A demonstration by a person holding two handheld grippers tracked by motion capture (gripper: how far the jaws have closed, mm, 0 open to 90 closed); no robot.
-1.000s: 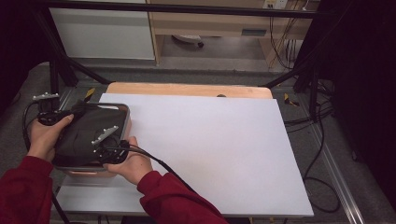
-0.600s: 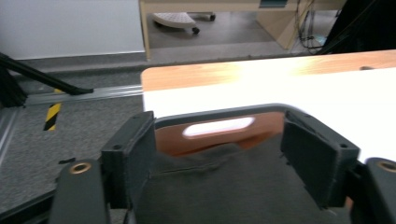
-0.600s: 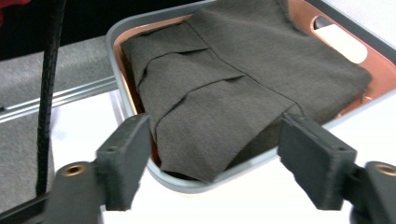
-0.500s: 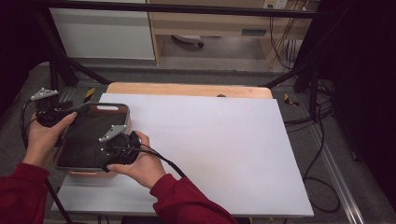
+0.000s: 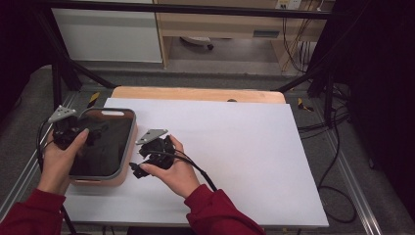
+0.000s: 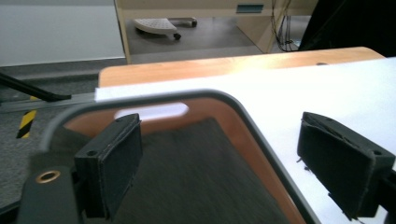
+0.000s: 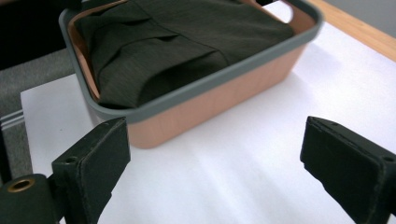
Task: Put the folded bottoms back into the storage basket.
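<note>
An orange basket with a grey rim stands at the table's left, and a folded dark cloth lies inside it. My left gripper hovers at the basket's left edge. In the left gripper view its jaws have just been opening and stand wide over the cloth and rim, gripping nothing. My right gripper is just right of the basket, above the white tabletop. Its jaws have also just been opening and are empty, facing the basket wall and the cloth.
A white sheet covers the table, with a wooden strip along the far edge. Black frame bars and cables flank the table. A pale cabinet stands beyond on the floor.
Both grippers were down on the dark cloth in the basket. They have let it go, opened and drawn apart: the left to the basket's left edge, the right off over the white tabletop.
</note>
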